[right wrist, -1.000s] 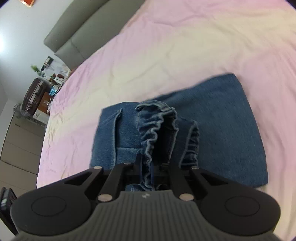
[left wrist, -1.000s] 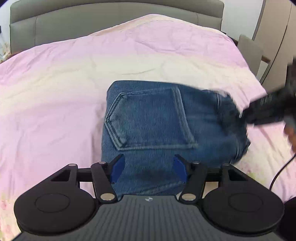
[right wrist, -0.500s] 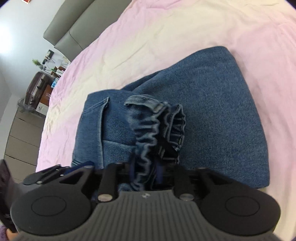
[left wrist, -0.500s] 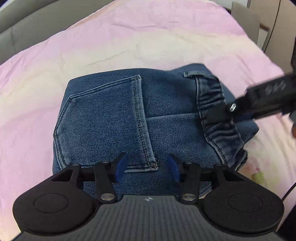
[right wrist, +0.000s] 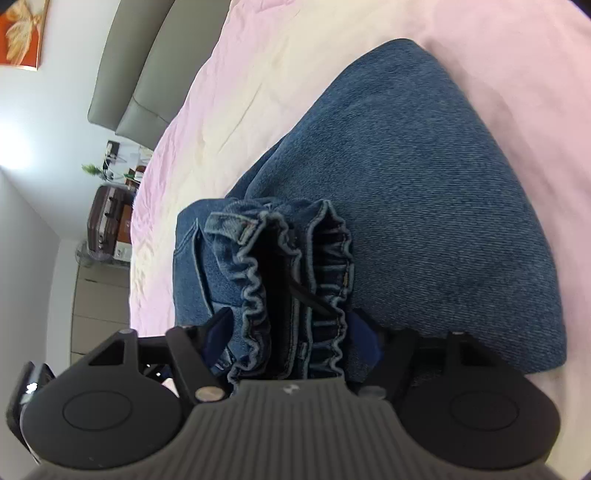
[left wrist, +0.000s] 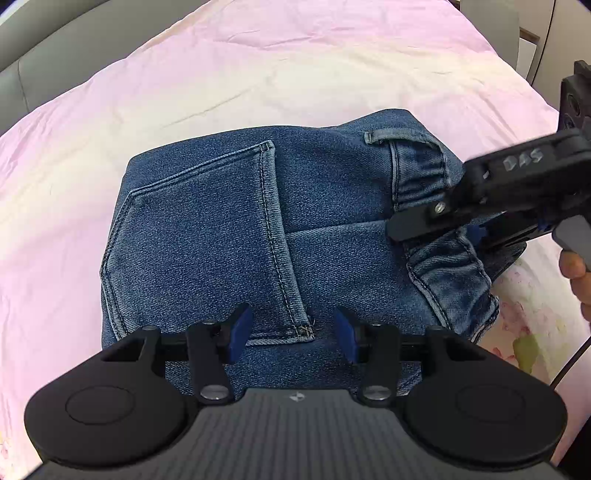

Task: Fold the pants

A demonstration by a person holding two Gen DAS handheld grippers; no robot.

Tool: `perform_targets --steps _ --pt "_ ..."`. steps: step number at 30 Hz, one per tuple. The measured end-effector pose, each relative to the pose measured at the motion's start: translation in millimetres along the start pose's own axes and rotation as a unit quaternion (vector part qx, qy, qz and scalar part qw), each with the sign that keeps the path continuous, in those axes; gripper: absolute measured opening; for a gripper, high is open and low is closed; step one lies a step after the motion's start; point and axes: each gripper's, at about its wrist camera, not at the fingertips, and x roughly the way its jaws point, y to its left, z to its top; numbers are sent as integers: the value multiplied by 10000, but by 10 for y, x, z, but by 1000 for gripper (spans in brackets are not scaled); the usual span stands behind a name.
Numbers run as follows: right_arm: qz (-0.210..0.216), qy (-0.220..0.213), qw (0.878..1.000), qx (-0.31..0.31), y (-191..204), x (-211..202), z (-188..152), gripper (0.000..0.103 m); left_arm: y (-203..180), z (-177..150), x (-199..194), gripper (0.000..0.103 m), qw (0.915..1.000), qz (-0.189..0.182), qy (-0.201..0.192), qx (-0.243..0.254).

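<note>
Blue denim pants (left wrist: 229, 229) lie folded into a compact stack on the pink bed cover, back pocket (left wrist: 207, 236) up. My left gripper (left wrist: 291, 330) is open just above the stack's near edge, holding nothing. My right gripper (right wrist: 291, 332) has its jaws spread around the gathered elastic waistband (right wrist: 258, 280), which sits loosely between the blue pads. In the left wrist view the right gripper (left wrist: 476, 218) reaches in from the right over the waistband (left wrist: 439, 258). The folded legs (right wrist: 424, 192) lie beyond the waistband.
The pink and cream bed cover (left wrist: 258, 74) spreads all around the pants. A grey headboard (right wrist: 129, 77) stands behind the bed. A dresser with clutter (right wrist: 107, 221) stands beside the bed. A grey chair back (left wrist: 491, 29) is at the far right.
The right gripper lowered the waistband onto the stack and its jaws spread apart, letting go. The left gripper moved in closer over the pants and stayed open.
</note>
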Motion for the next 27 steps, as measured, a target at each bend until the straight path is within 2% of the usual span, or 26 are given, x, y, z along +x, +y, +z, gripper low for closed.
perform_targets --steps 2,5,7,10,11,12,16,20,23,27 --pt "34 -69 10000 -5 -8 49 -3 45 9 -8 1 55 10000 5 -17 -6" --pt "72 -169 9998 91 7 18 -29 33 7 -30 -50 55 9999 -4 -117 45" --pt "-102 -275 9992 -261 176 -55 -69 24 43 -61 -153 57 9996 -60 -264 45" --pt "-184 -425 9963 -726 529 -218 -88 21 238 -106 -396 60 9978 -158 -590 -245" --pt "-185 -474 9949 -872 666 -264 -70 21 320 -124 -488 60 9968 -96 -707 -361" --pt "-188 -527 9934 -998 812 -309 -41 21 412 -143 -584 67 9954 -76 -831 -472" --pt "-174 -661 9873 -1436 1418 -482 133 20 764 -207 -922 66 9885 265 -1174 -917" --pt "-327 -996 9786 -1773 1863 -727 323 19 1057 -285 -1078 66 9822 226 -1230 -1403" --pt "-619 -1225 9737 -1821 1846 -934 476 19 1087 -334 -1039 66 9822 182 -1219 -1417" --pt "-1111 -1274 9747 -1465 1382 -1099 573 18 1023 -372 -860 66 9835 -143 -1158 -1381"
